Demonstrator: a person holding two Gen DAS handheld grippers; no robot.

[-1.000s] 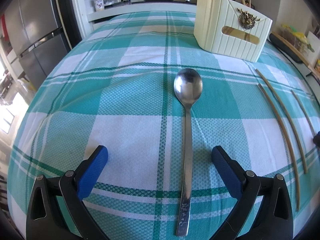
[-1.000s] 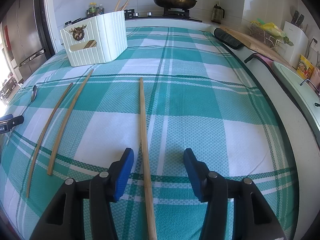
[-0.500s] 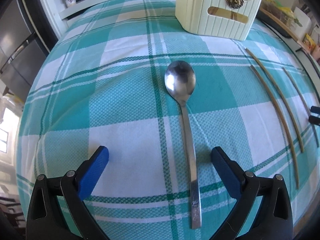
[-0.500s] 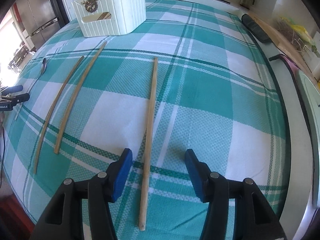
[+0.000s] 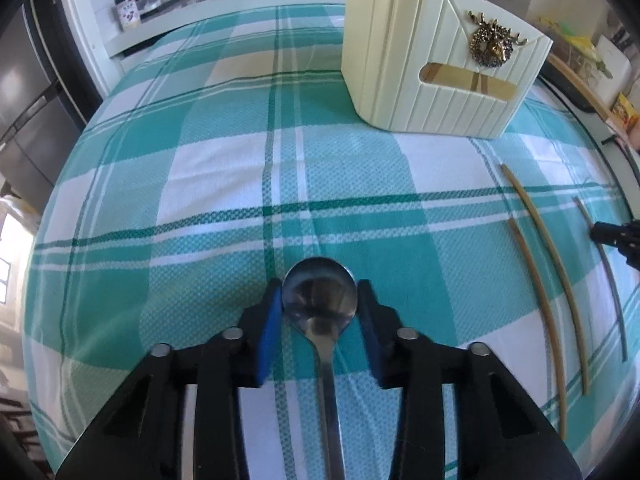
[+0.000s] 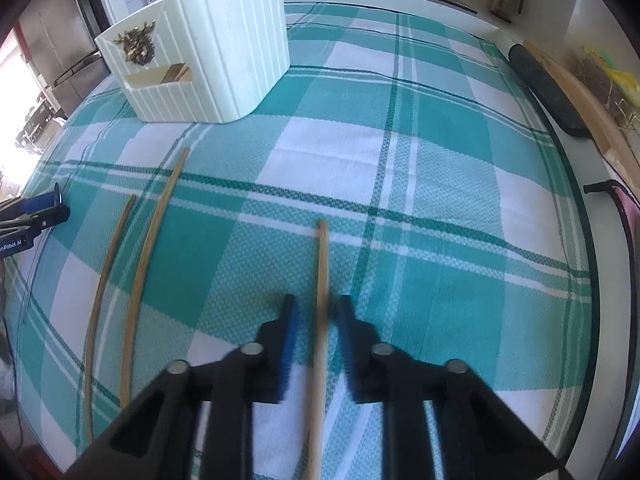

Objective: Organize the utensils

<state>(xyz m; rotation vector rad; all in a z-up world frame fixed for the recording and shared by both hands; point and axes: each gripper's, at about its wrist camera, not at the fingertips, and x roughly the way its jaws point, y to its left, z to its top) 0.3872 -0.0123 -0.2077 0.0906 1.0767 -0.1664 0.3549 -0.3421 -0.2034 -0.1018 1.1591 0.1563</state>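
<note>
On the checked tablecloth (image 5: 224, 168), the left gripper (image 5: 319, 312) has just closed its jaws onto the bowl of the spoon (image 5: 319, 300), pads touching both sides. The right gripper (image 6: 316, 320), blurred, has just closed around a chopstick (image 6: 322, 264). The cream holder (image 6: 208, 56) stands beyond, and two chopsticks (image 6: 140, 264) lie between the grippers.
</note>
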